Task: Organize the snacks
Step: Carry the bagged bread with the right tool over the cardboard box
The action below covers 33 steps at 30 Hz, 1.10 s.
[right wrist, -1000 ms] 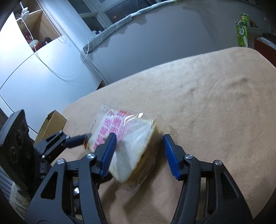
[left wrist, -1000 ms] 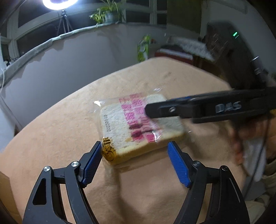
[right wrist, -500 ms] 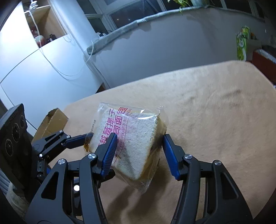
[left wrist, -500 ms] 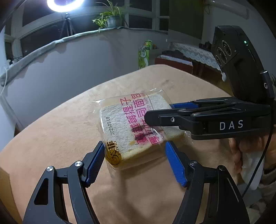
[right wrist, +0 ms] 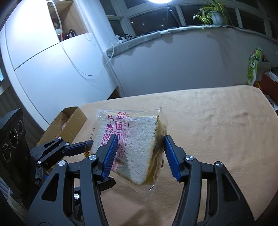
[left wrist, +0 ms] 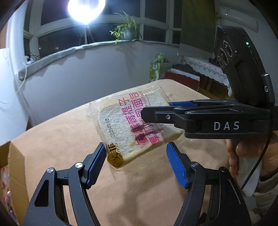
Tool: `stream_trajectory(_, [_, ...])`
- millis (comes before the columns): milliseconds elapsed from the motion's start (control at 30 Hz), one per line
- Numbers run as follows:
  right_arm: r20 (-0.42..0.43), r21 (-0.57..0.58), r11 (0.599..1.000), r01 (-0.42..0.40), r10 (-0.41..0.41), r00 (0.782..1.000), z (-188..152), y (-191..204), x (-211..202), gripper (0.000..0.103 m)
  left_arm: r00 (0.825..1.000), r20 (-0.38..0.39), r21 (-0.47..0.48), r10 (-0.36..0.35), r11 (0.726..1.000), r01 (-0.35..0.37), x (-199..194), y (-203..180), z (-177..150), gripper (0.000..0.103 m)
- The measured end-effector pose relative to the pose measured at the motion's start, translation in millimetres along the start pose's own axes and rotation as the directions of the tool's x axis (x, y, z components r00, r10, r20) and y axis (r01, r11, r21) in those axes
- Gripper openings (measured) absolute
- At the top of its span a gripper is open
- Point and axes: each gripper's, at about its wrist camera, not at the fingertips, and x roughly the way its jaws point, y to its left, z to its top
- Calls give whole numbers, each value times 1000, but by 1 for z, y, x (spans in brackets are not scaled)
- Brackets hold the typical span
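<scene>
Cardboard box [left wrist: 15, 156] stands open at the far left edge of the table [left wrist: 60, 139], which is covered in a tan, fuzzy cloth.

Next to the right is the left gripper [left wrist: 136, 149], low in its own view and pointing down toward the cloth. Its left blue pad lies against the gold-printed corner of the bread packet [left wrist: 121, 128]. Its right blue pad is just beside the packet's lower edge. Whether that pad presses on the wrapper cannot be told, so this gripper's state stays unclear.

The bread packet is in the middle, between the two tools and clear of the cloth. It is a thick slice of white toast in a clear wrapper with pink lettering and a printed date code, tilted so that one corner hangs lowest. A dark smear shows on the crust side.

The right gripper [right wrist: 139, 153] comes in from the right and is clamped on the slice — one blue pad on the printed face, the other on the crust side. Loose wrapper hangs below its pads.

At the far right a hand [left wrist: 243, 153] grasps that gripper's handle, with a dark cable running down past it.

Behind, a bright lamp [left wrist: 86, 7] glares at the dark windows, and a potted plant [left wrist: 125, 29] sits on the sill.
</scene>
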Motion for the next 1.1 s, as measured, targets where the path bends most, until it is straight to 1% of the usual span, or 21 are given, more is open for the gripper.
stream_trajectory(333, [-8, -97, 995, -30, 30, 1000, 7, 63, 5, 57, 997, 53, -76, 52, 996, -48, -42, 22, -15, 71])
stream_trajectory(633, [-27, -171, 981, -87, 83, 996, 10, 123, 21, 57, 990, 80, -121, 119, 987, -109, -80, 54, -34, 71])
stream_trajectory(900, [-61, -245, 956, -158, 148, 987, 9, 181, 41, 57, 974, 96, -165, 205, 968, -187, -115, 82, -58, 71])
stream_trajectory(1100, [-102, -295, 927, -229, 208, 973, 3, 227, 63, 57, 952, 90, -225, 291, 938, -265, -141, 111, -78, 71])
